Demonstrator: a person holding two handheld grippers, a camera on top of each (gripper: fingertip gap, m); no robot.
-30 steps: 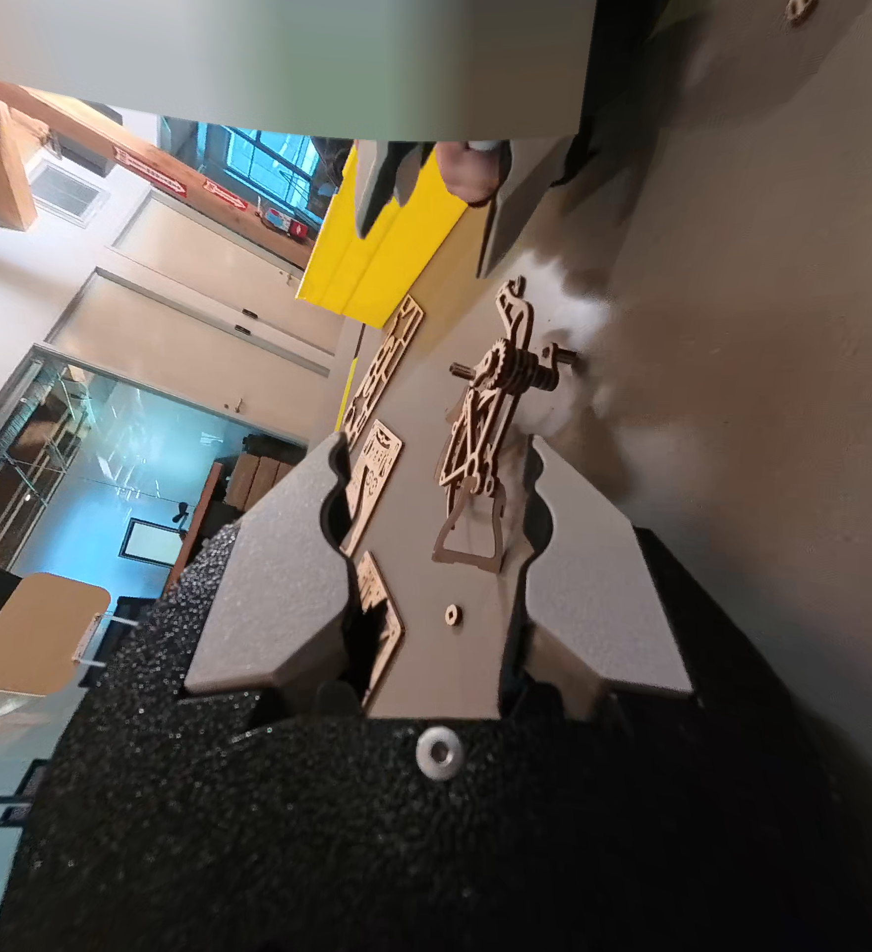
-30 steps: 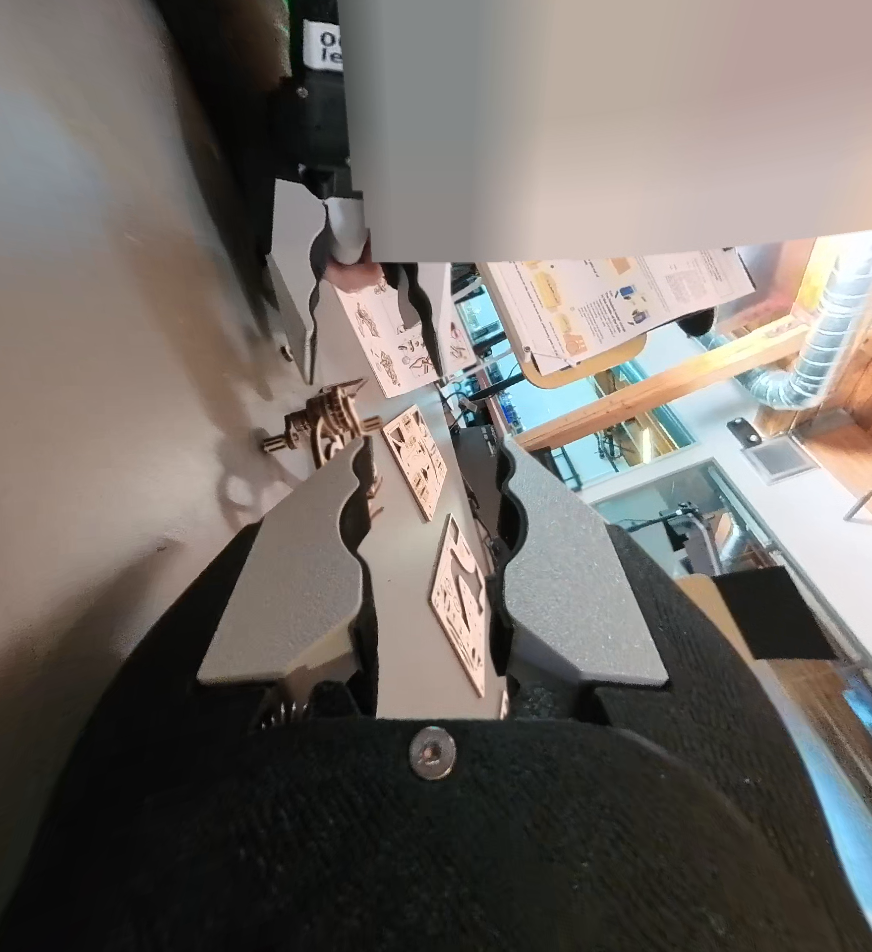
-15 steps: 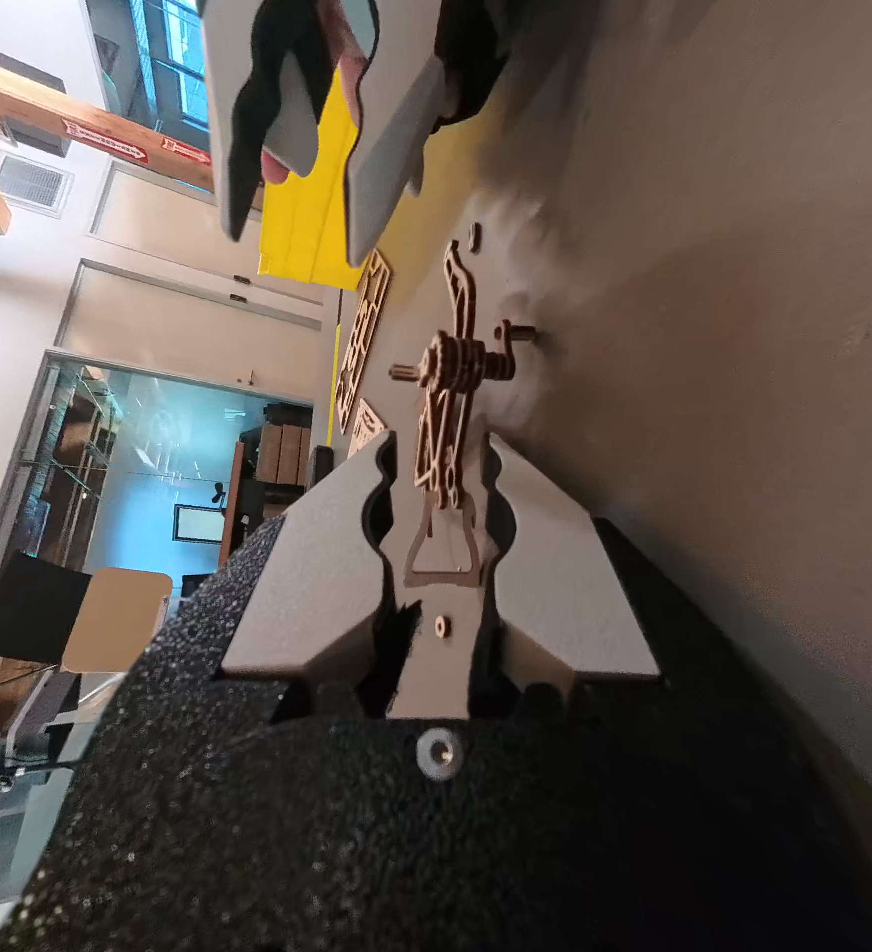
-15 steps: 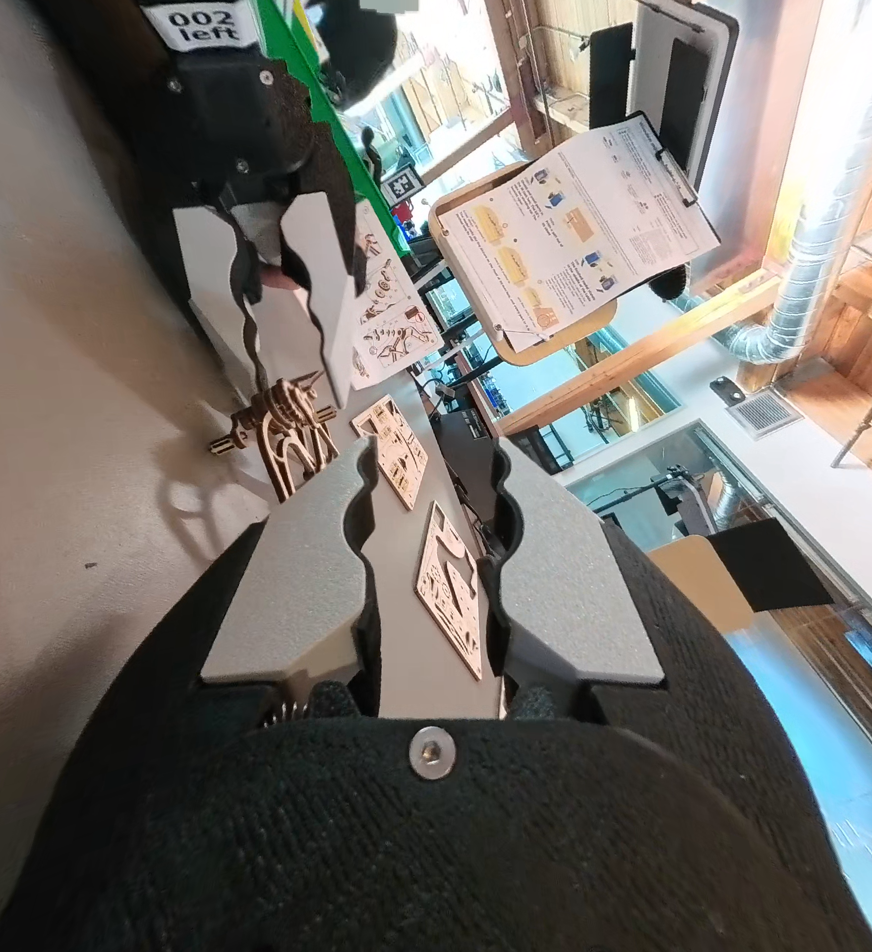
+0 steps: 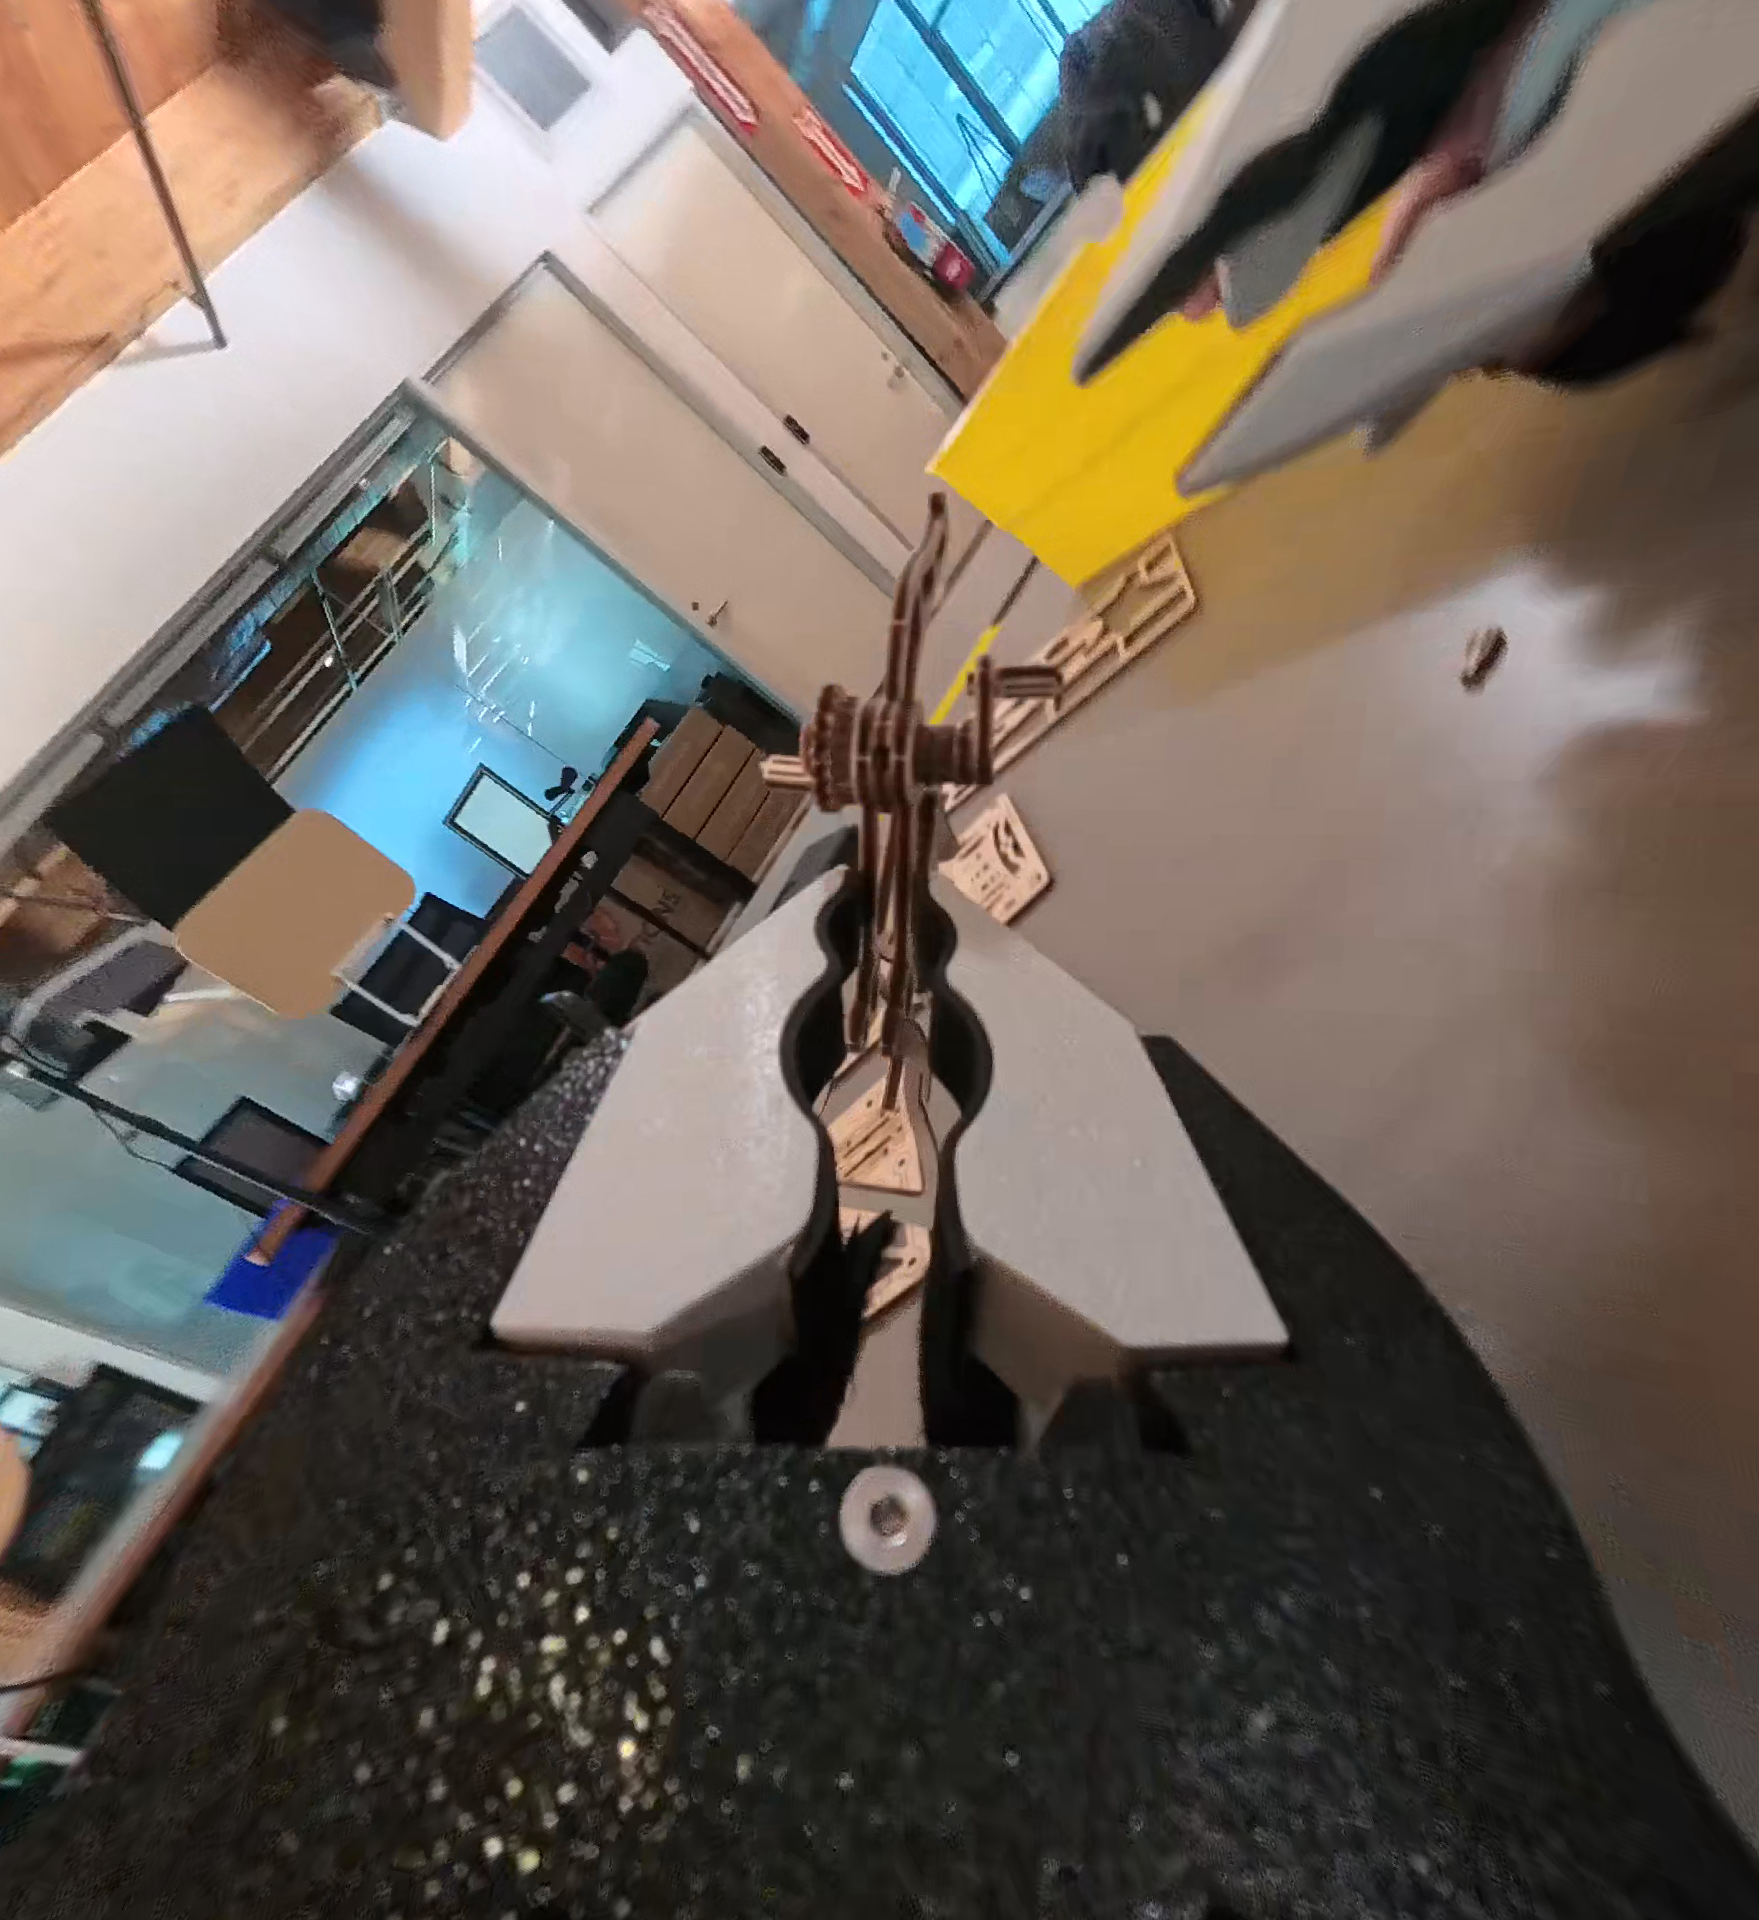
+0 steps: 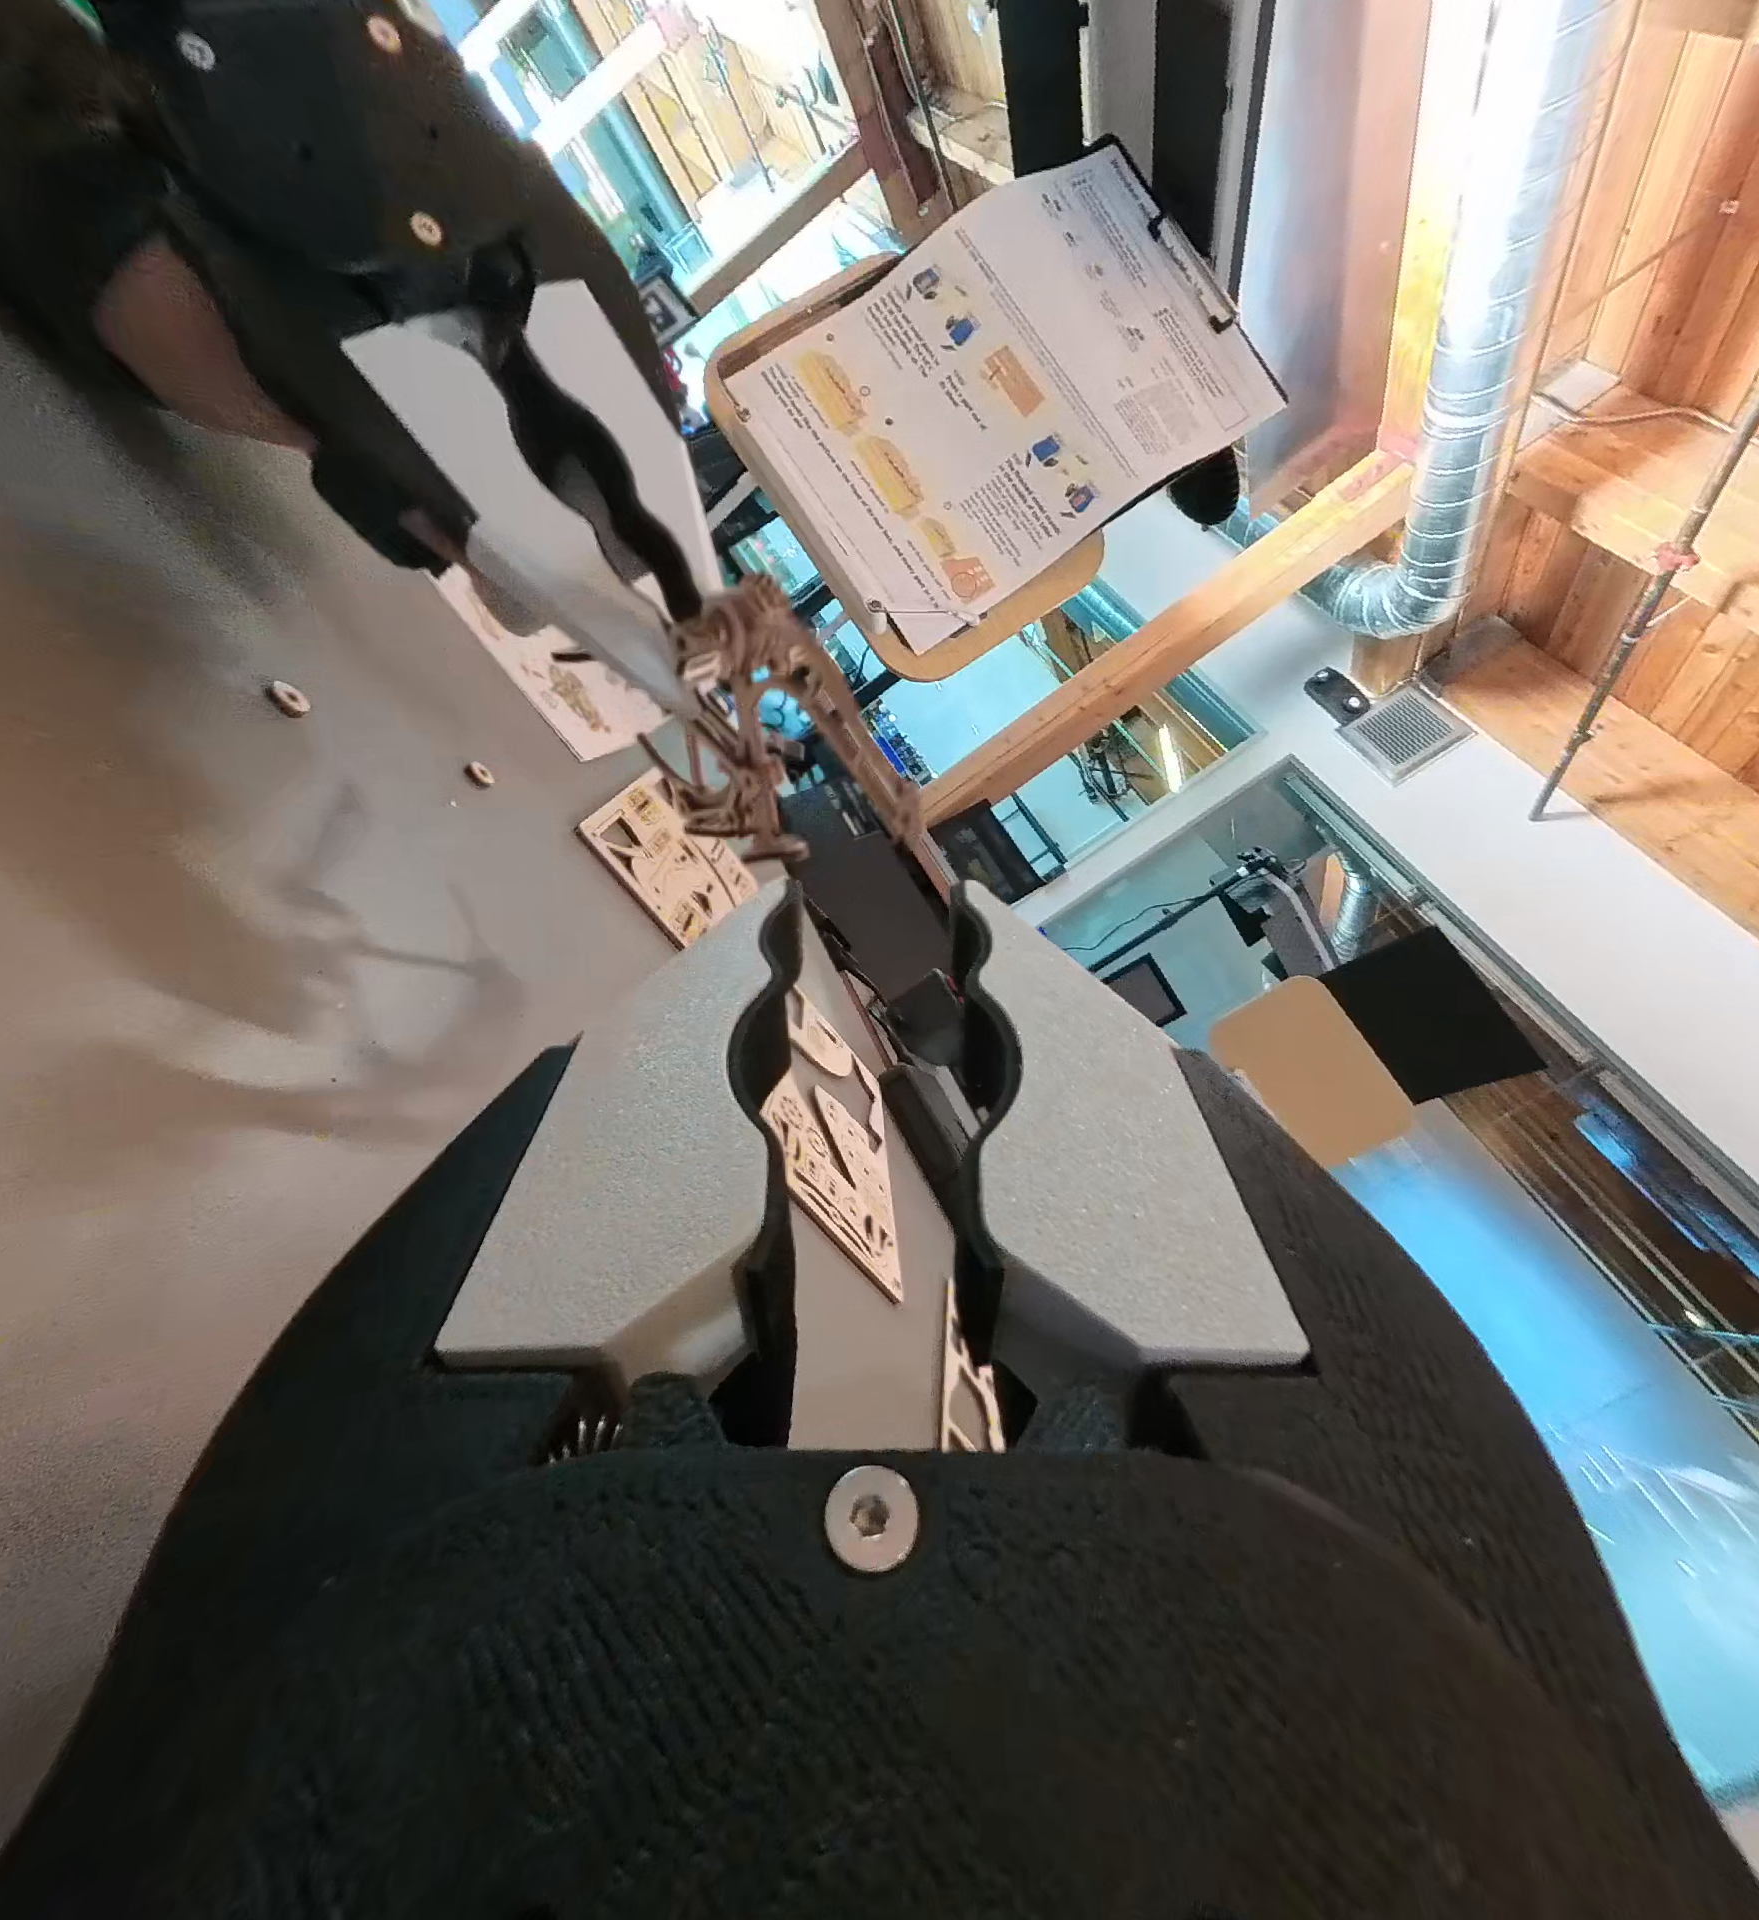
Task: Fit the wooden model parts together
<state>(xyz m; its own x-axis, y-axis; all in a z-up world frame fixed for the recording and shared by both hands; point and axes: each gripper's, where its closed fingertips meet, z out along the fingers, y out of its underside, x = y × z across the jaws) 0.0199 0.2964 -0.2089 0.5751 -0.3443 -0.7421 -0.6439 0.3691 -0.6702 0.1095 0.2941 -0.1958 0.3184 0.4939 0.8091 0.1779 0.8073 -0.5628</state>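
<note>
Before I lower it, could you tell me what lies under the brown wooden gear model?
Pale laser-cut wooden sheets lie on the grey table beneath the brown wooden gear model. The grey fingers of the left gripper cover its lower end and part of one sheet.

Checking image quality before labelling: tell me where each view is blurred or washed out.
Left wrist view: the right gripper at top right is motion-blurred, glare whitens the table, and the wooden model stays sharp. Right wrist view: the left gripper and its table shadows smear, and the pipe looks overexposed.
</note>
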